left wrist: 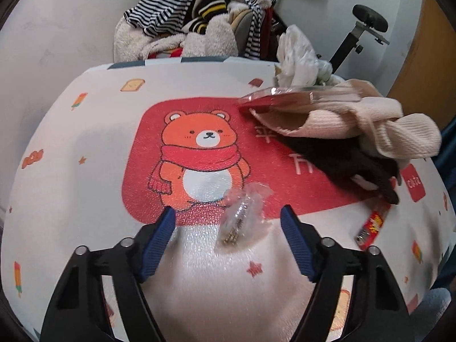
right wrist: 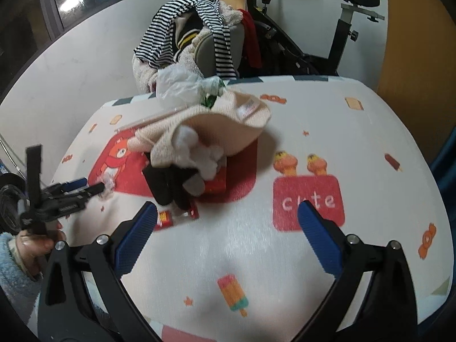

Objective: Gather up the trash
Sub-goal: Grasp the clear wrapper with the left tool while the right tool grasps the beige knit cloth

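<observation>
White printed bench is carrying a cream knit garment far right. Left claw is standing apart around a clear crumpled wrapper, pads not touching. Right claw is gaping, empty, near a red wrapper.

Both views look forward and steeply down along their own gripper's fingers onto the printed table cover. The left wrist camera sits close over the bear print, with the pile of clothes at its right edge. The right wrist camera hangs further right, facing the "cute" patch, the same clothes pile ahead to its left. They share the bear print (small in the right view), the draped chair and the exercise bike behind
</observation>
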Motion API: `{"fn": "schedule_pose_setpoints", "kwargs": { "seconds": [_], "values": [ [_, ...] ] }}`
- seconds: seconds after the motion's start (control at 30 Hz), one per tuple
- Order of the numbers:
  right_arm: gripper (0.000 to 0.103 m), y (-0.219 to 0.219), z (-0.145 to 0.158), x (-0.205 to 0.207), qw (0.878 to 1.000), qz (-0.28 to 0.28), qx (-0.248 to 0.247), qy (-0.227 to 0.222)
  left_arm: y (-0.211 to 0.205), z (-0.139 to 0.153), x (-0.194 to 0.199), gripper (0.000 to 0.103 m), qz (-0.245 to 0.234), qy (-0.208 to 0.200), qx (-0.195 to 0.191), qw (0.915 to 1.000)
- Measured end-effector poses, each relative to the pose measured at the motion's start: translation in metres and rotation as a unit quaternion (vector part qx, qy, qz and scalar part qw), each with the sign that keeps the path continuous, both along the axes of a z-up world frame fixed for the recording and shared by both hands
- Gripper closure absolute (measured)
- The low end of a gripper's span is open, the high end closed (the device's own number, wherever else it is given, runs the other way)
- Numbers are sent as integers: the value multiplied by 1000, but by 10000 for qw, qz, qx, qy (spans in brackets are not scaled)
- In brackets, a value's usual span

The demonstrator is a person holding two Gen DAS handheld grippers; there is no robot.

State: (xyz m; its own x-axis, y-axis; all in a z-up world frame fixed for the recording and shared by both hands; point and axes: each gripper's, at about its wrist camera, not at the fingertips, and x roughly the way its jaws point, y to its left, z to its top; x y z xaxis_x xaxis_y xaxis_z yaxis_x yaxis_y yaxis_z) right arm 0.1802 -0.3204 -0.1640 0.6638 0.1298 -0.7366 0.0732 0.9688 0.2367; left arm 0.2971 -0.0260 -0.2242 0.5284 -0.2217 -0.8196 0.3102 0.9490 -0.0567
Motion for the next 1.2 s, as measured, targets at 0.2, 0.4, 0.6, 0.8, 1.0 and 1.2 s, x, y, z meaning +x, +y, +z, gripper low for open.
{"fn": "schedule_pose_setpoints", "kwargs": {
  "seconds": [0.2, 0.4, 0.6, 0.8, 1.0, 1.2],
  "values": [
    [16, -2, 12, 32, 9997, 87, 80, -210, 4, -2, -2, 79, -132, 108, -147, 9997],
    [24, -27, 13, 105, 9999, -20, -96, -21, 16, 10, -16, 80, -15, 43, -390, 9992],
    [25, 7, 26, 140, 9949, 972, -263, 114, 24, 32, -38, 80, 42, -100, -747, 9971],
    [67, 50, 0, 156, 9783, 1719, -819, 816, 23, 48, -61, 80, 53, -241, -997, 9947],
    [89, 39, 36, 137, 9871, 1375, -700, 418, 26, 70, -83, 80, 54, -427, -1181, 9921],
    [89, 19, 104, 106, 9892, 908, -1084, -391, 30, 89, -99, 80, 119, -601, -1273, 9900]
  ]
}}
